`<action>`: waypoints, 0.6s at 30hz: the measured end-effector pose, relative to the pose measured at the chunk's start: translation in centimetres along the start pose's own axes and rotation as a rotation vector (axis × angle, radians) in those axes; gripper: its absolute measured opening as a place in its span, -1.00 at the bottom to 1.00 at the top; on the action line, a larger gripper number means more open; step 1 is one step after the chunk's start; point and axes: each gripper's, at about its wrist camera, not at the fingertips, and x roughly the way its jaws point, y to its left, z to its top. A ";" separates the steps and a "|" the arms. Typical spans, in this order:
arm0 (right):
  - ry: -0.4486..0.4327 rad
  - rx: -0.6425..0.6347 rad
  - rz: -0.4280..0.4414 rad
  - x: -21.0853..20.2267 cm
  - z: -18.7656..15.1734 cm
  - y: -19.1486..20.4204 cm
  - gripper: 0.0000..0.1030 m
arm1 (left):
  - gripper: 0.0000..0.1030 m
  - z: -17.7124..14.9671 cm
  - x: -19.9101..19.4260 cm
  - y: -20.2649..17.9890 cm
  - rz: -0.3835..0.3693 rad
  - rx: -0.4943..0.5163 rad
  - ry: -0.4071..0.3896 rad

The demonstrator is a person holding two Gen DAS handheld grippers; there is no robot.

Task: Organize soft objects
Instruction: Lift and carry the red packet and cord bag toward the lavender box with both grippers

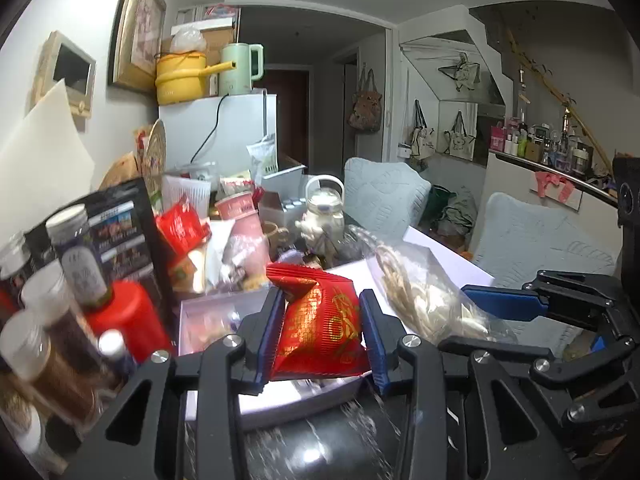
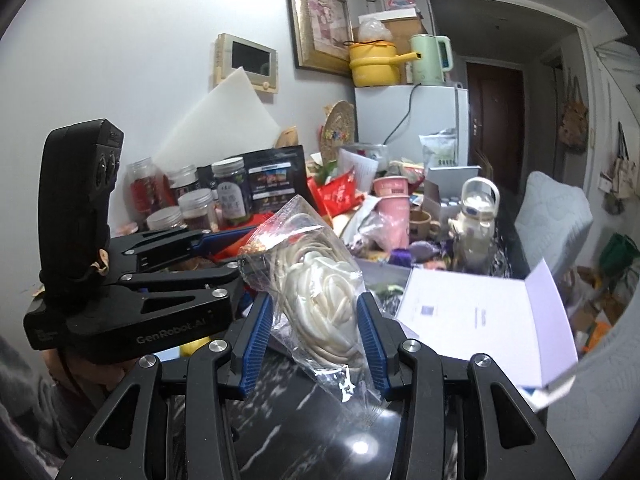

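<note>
Two soft packets — one red pouch (image 1: 320,320), one clear bag (image 2: 320,300) — two chairs (image 1: 384,196).

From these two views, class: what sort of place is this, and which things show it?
Most likely a small lived-in flat, at a kitchen or dining table. A fridge carries a yellow pot and a kettle; jars and snack packets crowd the table; stairs rise behind.

Was a lived-in home: white fridge (image 2: 412,120) topped by yellow pot (image 2: 374,62) and green kettle (image 2: 430,60), framed picture (image 2: 320,20), cushioned chairs (image 1: 384,196), staircase (image 1: 560,80).
</note>
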 end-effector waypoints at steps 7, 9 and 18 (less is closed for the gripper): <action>-0.014 0.003 0.008 3.7 2.1 -2.3 -0.16 | -0.26 1.9 3.3 1.6 0.032 0.009 -0.012; -0.021 -0.002 0.009 4.4 2.7 -2.8 -0.16 | -0.26 2.5 4.3 2.1 0.044 0.003 -0.009; -0.046 0.004 0.017 8.6 5.4 -5.4 -0.16 | -0.26 4.4 8.5 4.2 0.114 -0.019 0.003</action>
